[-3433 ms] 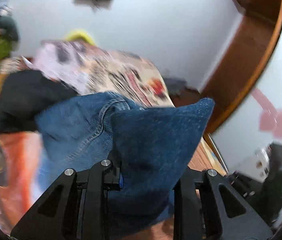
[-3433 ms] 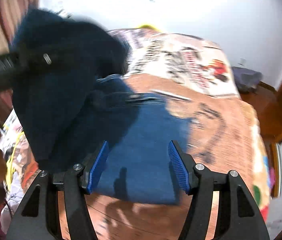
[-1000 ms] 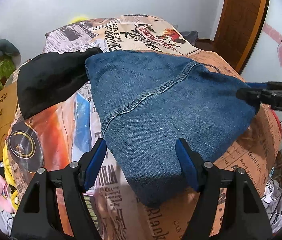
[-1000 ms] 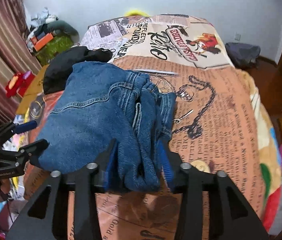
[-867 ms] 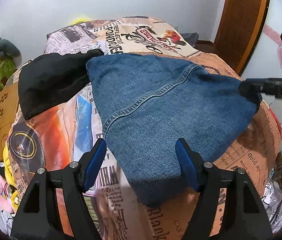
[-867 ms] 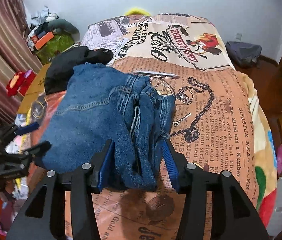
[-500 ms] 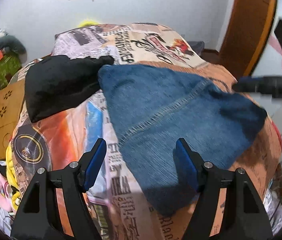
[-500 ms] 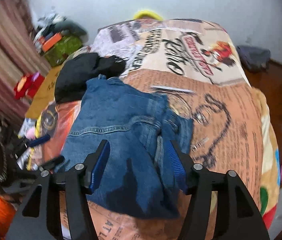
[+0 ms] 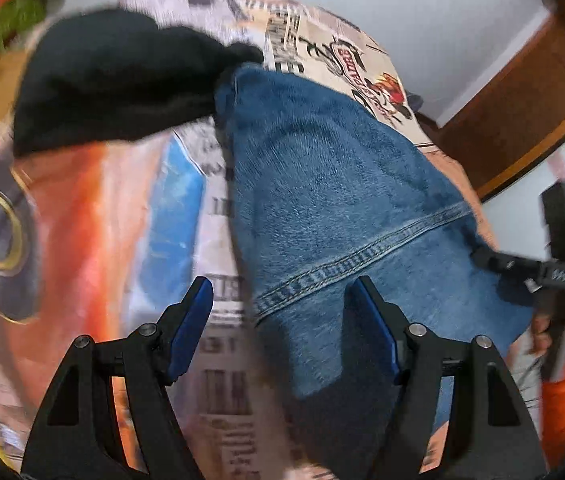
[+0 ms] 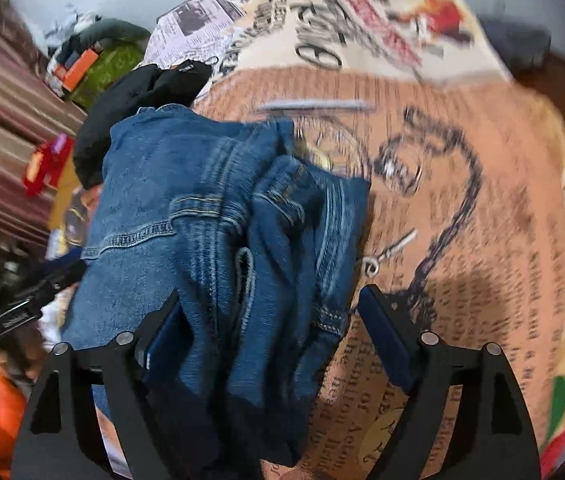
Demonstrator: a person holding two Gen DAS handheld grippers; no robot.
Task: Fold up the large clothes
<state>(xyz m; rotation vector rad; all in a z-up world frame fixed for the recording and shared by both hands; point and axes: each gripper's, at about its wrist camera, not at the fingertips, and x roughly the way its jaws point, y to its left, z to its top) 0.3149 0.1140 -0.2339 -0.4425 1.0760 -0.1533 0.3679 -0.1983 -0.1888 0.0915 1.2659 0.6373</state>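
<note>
My right gripper (image 10: 270, 340) is over the bunched waistband end of the jeans (image 10: 210, 216), jaws opening, denim lying between the pads but no longer squeezed. My left gripper (image 9: 278, 320) hangs spread over the other end, pads clear of the cloth, the stitched seam running between them. The jeans sit folded on the bed (image 10: 482, 200), toward its near edge, far corner touching the black garment (image 9: 122, 76). Risk now, as I read it: that loose waistband stack looks lumpy, so it may slump open once I back off. The near end droops toward the bed's edge and could slide off. And a blue pad (image 10: 382, 332) could snag a fold on the way out and drag it.
</note>
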